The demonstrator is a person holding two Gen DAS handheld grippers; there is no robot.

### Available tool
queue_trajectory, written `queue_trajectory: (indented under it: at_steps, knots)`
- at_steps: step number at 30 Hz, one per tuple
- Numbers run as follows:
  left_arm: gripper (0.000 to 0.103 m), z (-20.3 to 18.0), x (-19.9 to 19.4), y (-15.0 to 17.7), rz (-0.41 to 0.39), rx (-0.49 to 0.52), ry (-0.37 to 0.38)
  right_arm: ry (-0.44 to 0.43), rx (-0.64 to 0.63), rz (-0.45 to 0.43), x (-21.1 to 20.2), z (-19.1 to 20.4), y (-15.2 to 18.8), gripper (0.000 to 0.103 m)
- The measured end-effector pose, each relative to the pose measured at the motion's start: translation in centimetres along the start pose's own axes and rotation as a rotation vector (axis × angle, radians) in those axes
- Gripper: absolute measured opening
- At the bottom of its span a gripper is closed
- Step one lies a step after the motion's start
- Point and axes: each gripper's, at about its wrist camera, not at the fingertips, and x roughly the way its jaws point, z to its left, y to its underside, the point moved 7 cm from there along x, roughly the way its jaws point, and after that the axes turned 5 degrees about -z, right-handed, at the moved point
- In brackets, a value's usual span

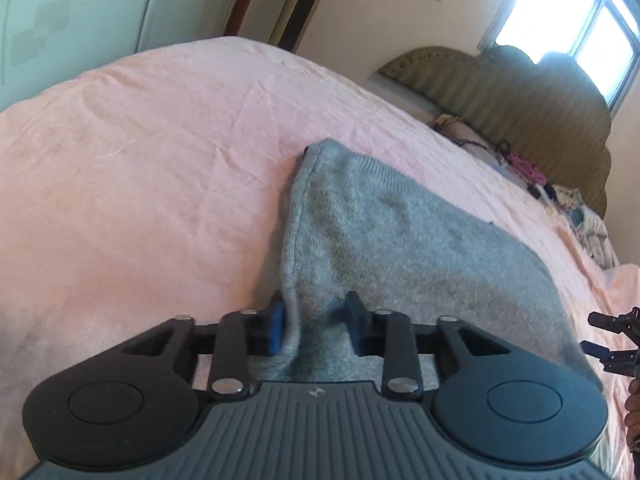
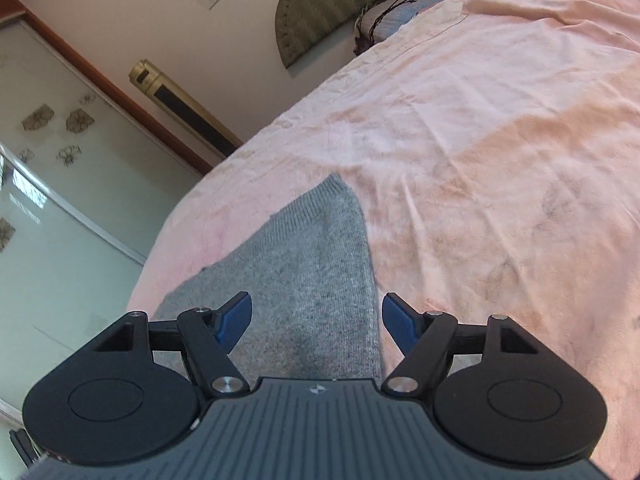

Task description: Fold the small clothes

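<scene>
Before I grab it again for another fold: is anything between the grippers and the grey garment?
Nothing visible. The grey garment lies bare on the pink bedspread, right under the left gripper and right gripper.

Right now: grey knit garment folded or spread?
Folded: the grey knit garment lies as a compact slab with a doubled edge on the pink bedcover.

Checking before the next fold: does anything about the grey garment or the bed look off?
Mostly fine. The grey knit garment lies flat on the pink bedcover, but its near edge bunches against the left gripper. The right gripper is clear.
</scene>
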Motion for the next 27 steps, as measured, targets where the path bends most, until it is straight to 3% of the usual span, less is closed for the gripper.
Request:
queue_trajectory:
  at_steps: [1,3,4,5,6,7,9,13,16,19,20,21,22,23,24,27]
  knots:
    - [0.026,0.0,0.0,0.0,-0.009,0.008,-0.008,0.025,-0.019,0.022,0.6,-0.1,0.5,0.073]
    - [0.009,0.1,0.0,-0.2,-0.011,0.005,-0.002,0.039,-0.054,0.054,1.2,0.1,1.6,0.071]
    - [0.008,0.2,-0.1,-0.3,-0.018,0.01,-0.002,0.029,-0.069,0.059,1.3,0.3,1.9,0.07]
    - [0.006,0.2,-0.4,-0.5,-0.028,0.012,0.005,0.014,-0.086,0.067,1.4,0.5,2.3,0.056]
    - [0.005,0.2,-0.9,-0.6,-0.04,0.015,0.007,0.001,-0.092,0.083,1.5,0.6,2.5,0.023]
    - [0.005,0.1,-1.6,-0.9,-0.05,0.024,0.01,-0.007,-0.083,0.092,1.5,0.5,2.6,0.015]
    - [0.004,0.1,-3.1,-1.1,-0.068,0.047,0.022,-0.012,-0.074,0.077,0.7,0.2,2.5,0.013]
    - [0.004,1.7,-2.2,0.5,-0.003,0.086,-0.045,0.002,-0.049,0.068,-0.9,-1.2,2.2,0.011]
    - [0.007,1.4,-3.1,-0.5,-0.044,0.074,-0.063,0.034,-0.035,0.073,-0.7,-2.1,2.2,0.02]
    - [0.01,0.1,-4.6,-3.4,-0.173,0.068,-0.021,0.019,-0.031,-0.014,-1.9,-1.3,0.5,0.046]
    - [0.021,-0.9,-4.2,-4.3,-0.189,0.086,-0.004,0.008,-0.045,-0.043,-2.0,-0.7,-0.2,0.057]
    - [0.04,-2.0,-3.5,-5.1,-0.199,0.099,0.004,-0.004,-0.064,-0.054,-1.8,0.1,-0.9,0.064]
    - [0.052,-3.1,-2.4,-5.8,-0.212,0.107,0.012,-0.016,-0.081,-0.059,-1.2,1.0,-1.5,0.064]
    - [0.073,-4.3,-1.1,-6.3,-0.223,0.123,0.037,-0.029,-0.094,-0.056,-0.3,2.1,-2.0,0.065]
    - [0.078,-5.3,0.2,-6.5,-0.224,0.139,0.053,-0.043,-0.107,-0.043,1.0,3.3,-2.3,0.068]
    - [0.076,-7.8,5.8,-6.7,-0.119,0.164,0.038,-0.045,-0.11,-0.013,5.7,5.8,-2.7,0.076]
